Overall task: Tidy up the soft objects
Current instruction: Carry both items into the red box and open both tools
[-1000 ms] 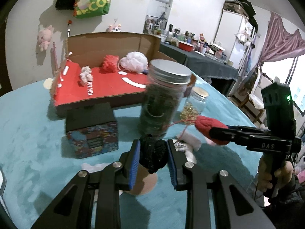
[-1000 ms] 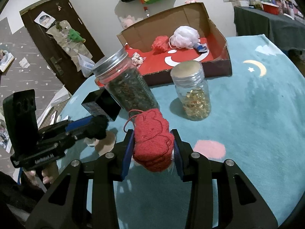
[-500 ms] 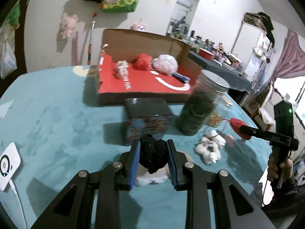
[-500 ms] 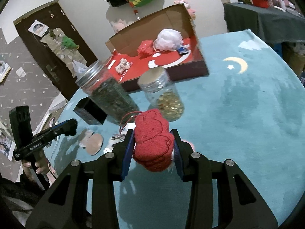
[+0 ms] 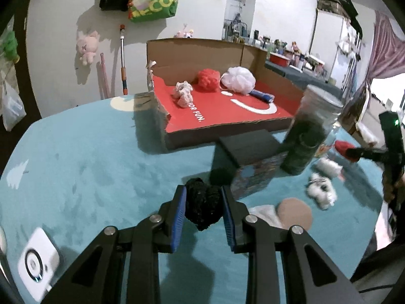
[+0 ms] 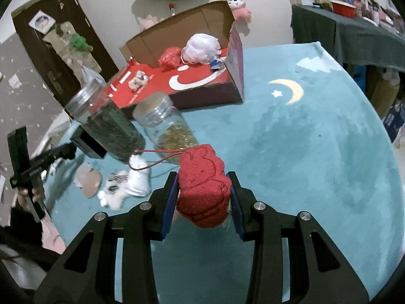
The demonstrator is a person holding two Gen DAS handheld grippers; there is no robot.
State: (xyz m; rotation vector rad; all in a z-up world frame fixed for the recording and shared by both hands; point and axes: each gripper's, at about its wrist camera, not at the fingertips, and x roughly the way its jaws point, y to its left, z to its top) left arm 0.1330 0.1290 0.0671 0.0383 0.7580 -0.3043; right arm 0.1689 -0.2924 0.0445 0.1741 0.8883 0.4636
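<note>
My left gripper [image 5: 204, 206] is shut on a black fuzzy ball [image 5: 202, 206], held above the teal table. My right gripper [image 6: 203, 197] is shut on a red plush pouch [image 6: 202, 187] with a red cord; it also shows in the left wrist view [image 5: 343, 147]. The open cardboard box [image 5: 276, 81] with a red floor stands at the back and holds a red pouf [image 5: 208, 79], a white pouf [image 5: 238, 79] and a small pink plush [image 5: 183, 96]. White plush toys [image 5: 321, 192] lie by the jars.
A black patterned box [image 5: 249, 162], a tall jar of dark contents [image 5: 306, 139] and a smaller jar of gold bits [image 6: 169, 126] stand before the cardboard box. A tan round pad [image 5: 295, 212] lies right of my left gripper. A white device [image 5: 38, 261] sits at lower left.
The left gripper has swung left and back with the black ball, so the jar now sits to its right. The right gripper has drawn back and turned right with the red pouch.
</note>
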